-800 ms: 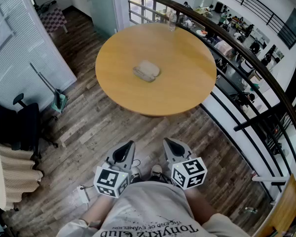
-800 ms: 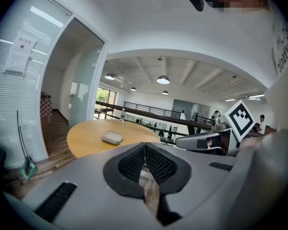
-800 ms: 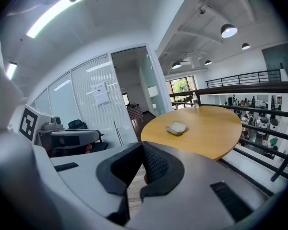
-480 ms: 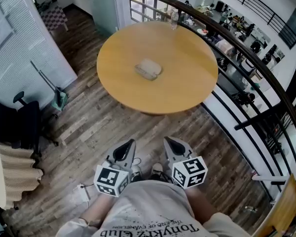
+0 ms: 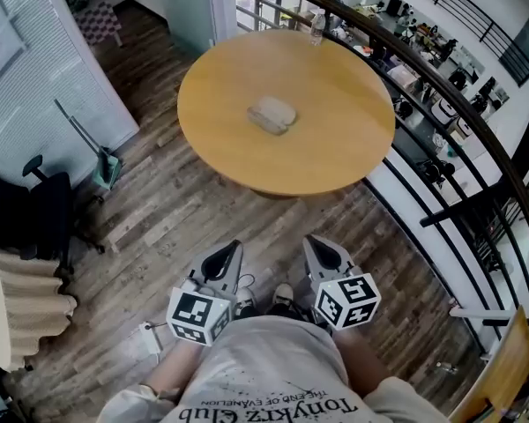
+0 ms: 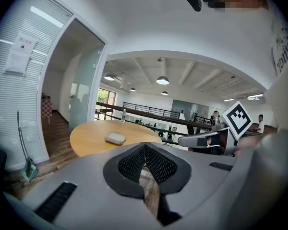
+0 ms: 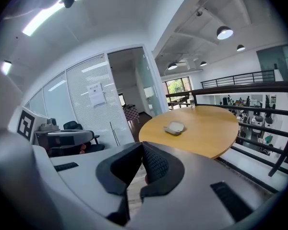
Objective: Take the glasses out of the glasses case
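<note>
- The glasses case (image 5: 272, 115) is lying shut near the middle of the round wooden surface (image 5: 335, 152), well apart from both grippers and straight ahead of the person.
- The left gripper (image 5: 229, 256) is being held low against the person's body, its jaws pressed together at the tips and pinching nothing.
- The right gripper (image 5: 320, 252) is hanging just beside it at the same height, jaws likewise pressed together and empty.
- The case is sitting about midway between the lines of the two grippers, so neither is looking clearly nearer; in the head view its long axis is running roughly left to right, slightly slanted.
- Both gripper views are showing the case small and far off, beyond the closed jaw tips.
- Only the bare plank floor (image 5: 172, 227) is lying between the person and the surface's near edge, so nothing is seeming to block a step forward.
- A bottle (image 5: 317, 26) is standing at the far rim, well away from the case.
- A dark railing (image 5: 463, 117) is curving past on the right, and an office chair (image 5: 31, 210) is sitting off to the left, both clear of the straight path.
- The task is looking not yet begun: both grippers would likely need to close the gap and spread their jaws first.
</note>
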`<state>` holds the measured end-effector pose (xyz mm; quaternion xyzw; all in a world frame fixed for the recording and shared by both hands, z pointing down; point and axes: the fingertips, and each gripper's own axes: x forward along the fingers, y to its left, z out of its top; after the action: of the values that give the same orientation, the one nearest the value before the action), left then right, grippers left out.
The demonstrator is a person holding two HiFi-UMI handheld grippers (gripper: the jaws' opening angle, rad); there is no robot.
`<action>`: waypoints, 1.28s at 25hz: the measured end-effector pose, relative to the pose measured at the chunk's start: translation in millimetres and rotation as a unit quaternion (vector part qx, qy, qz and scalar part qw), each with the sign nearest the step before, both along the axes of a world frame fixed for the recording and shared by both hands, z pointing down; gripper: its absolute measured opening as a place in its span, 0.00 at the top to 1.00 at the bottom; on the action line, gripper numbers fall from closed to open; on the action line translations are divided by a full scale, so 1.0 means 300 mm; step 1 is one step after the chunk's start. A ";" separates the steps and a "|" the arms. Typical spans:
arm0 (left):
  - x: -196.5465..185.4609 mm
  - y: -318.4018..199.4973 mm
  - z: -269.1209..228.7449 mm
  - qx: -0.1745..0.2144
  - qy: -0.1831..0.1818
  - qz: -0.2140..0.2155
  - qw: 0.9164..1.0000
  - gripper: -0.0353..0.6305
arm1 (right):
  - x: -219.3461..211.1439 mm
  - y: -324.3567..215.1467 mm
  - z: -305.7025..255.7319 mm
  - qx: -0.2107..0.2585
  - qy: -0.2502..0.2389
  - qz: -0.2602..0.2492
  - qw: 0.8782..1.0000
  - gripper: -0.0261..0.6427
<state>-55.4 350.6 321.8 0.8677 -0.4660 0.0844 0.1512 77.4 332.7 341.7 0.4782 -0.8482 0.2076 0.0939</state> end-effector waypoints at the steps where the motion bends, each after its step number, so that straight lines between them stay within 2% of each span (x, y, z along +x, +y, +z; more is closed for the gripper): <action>1: -0.011 0.003 0.004 -0.002 -0.002 0.001 1.000 0.91 | -0.004 -0.001 -0.001 0.001 0.001 0.003 1.000 0.92; 5: -0.066 0.022 0.019 -0.009 0.003 0.006 1.000 0.91 | -0.040 0.004 -0.002 0.004 0.004 0.014 1.000 0.92; 14: -0.177 0.026 0.041 0.003 0.007 0.011 1.000 0.91 | -0.102 0.011 -0.004 0.015 0.006 0.039 0.999 0.92; 24: -0.219 -0.019 0.052 0.003 0.014 0.010 1.000 0.91 | -0.137 -0.032 0.009 0.012 0.007 0.040 0.999 0.92; 32: -0.214 -0.129 0.086 0.001 0.009 -0.002 1.000 0.91 | -0.128 -0.176 0.032 0.023 0.009 0.025 0.999 0.92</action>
<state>-119.4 311.7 347.5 0.8675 -0.4666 0.0759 0.1548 39.0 280.0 351.3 0.5035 -0.8395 0.1859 0.0851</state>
